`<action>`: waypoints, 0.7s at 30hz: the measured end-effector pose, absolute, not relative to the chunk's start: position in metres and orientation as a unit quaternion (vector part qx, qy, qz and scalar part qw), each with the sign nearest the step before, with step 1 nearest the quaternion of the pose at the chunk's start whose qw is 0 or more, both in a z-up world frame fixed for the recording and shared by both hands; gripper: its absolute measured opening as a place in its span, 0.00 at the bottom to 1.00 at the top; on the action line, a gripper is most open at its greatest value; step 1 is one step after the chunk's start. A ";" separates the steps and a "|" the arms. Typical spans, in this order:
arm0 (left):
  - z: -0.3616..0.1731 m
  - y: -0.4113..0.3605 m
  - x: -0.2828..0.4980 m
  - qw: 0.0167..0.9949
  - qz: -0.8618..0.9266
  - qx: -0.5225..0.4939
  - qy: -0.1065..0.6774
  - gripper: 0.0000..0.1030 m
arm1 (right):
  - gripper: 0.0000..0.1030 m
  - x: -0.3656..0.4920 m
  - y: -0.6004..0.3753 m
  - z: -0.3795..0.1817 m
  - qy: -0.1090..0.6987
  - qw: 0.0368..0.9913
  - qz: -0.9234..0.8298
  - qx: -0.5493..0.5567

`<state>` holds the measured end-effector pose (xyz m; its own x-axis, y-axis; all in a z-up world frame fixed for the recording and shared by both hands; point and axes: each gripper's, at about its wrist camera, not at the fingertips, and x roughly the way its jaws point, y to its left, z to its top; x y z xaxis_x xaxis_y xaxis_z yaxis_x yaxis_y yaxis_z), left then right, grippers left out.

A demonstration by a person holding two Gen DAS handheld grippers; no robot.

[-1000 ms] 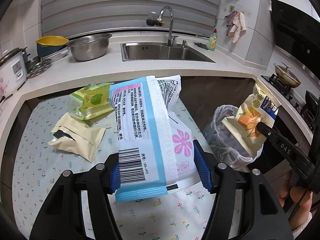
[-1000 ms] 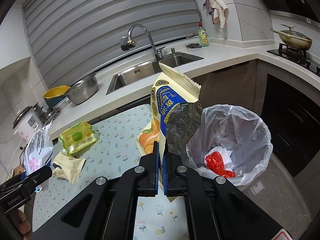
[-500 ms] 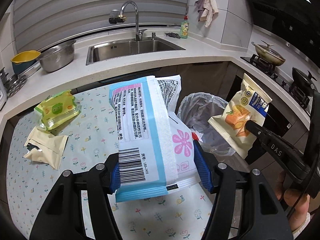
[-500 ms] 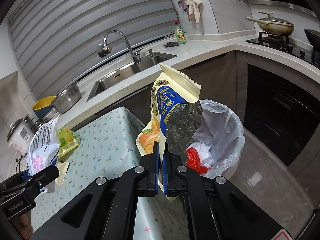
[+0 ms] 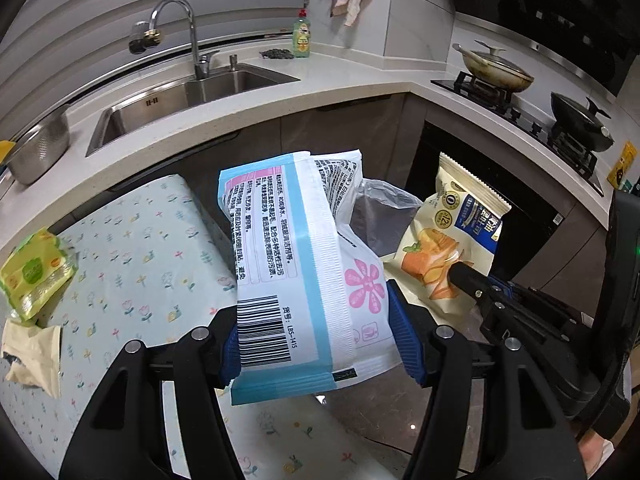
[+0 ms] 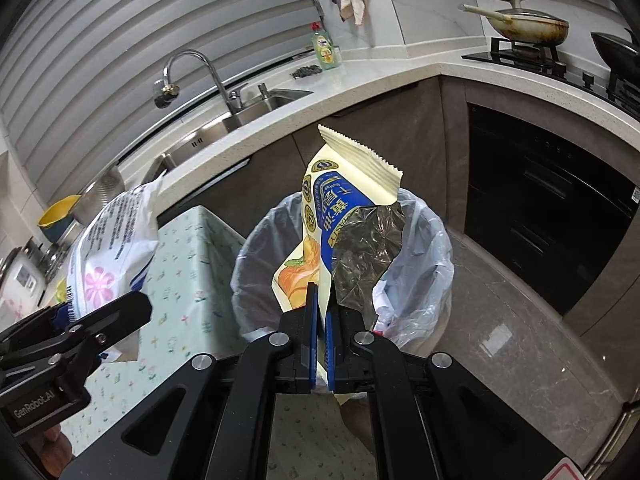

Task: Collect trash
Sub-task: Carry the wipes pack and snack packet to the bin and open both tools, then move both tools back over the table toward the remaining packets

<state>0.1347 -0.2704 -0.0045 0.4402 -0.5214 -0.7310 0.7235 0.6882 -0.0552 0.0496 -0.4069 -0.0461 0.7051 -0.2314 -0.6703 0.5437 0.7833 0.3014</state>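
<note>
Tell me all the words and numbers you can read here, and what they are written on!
"LBS-1415" beside the barcode on the white and blue wipes pack.
"12" in a gold circle on the snack bag.
"GenRobot.AI" on the left gripper body.
"II-II" stamped on the sink rim.
Chinese print covers the wipes pack and snack bag; too small to copy reliably.
Dish soap bottle label: too blurred.

The worktop [image 5: 132, 248] wears a pale cloth printed with small flowers. On its left edge lies a green and yellow packet [image 5: 34, 274], and just below it a torn cream wrapper [image 5: 32, 346]. Beside the worktop, on the grey stone floor [image 6: 520, 344], stands a bin [image 6: 436, 240] lined with a clear bag.
</note>
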 end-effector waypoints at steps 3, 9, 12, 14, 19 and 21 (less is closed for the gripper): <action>-0.014 -0.288 0.144 0.828 -0.388 0.138 0.381 0.58 | 0.03 0.052 -0.417 -0.052 0.317 0.886 -0.231 0.246; -0.029 -0.313 0.164 0.817 -0.406 0.143 0.384 0.66 | 0.03 0.057 -0.433 -0.062 0.320 0.878 -0.247 0.255; -0.034 -0.319 0.173 0.814 -0.407 0.138 0.391 0.76 | 0.03 0.063 -0.436 -0.065 0.327 0.875 -0.248 0.257; -0.033 -0.318 0.178 0.817 -0.404 0.131 0.390 0.79 | 0.03 0.067 -0.436 -0.067 0.329 0.875 -0.247 0.255; -0.030 -0.304 0.188 0.826 -0.391 0.104 0.392 0.87 | 0.11 0.081 -0.433 -0.068 0.332 0.878 -0.238 0.248; -0.028 -0.297 0.192 0.831 -0.381 0.095 0.394 0.87 | 0.15 0.087 -0.429 -0.067 0.333 0.880 -0.234 0.244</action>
